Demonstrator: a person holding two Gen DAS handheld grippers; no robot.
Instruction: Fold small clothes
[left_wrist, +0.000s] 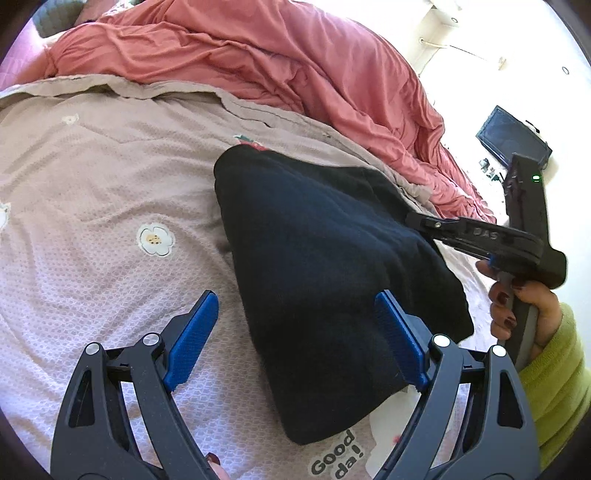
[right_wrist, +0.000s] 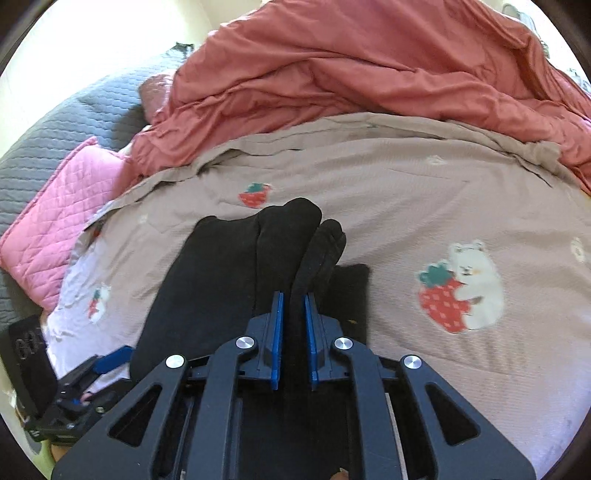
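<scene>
A dark navy garment (left_wrist: 325, 280) lay on a pinkish printed bedspread (left_wrist: 92, 206). The right gripper (right_wrist: 293, 317) pinched a raised fold of it between narrow jaws, while the left gripper (left_wrist: 295, 332) hovered wide apart, straddling its near edge.

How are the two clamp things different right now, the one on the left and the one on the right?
The left gripper stands wide open, while the right gripper is shut on a fold of the dark garment. The left gripper's blue pads pinch nothing; the right one's pads press cloth between them. The left hangs over the garment's near end, and the right grips its far edge. Both have black frames and blue pads.
</scene>
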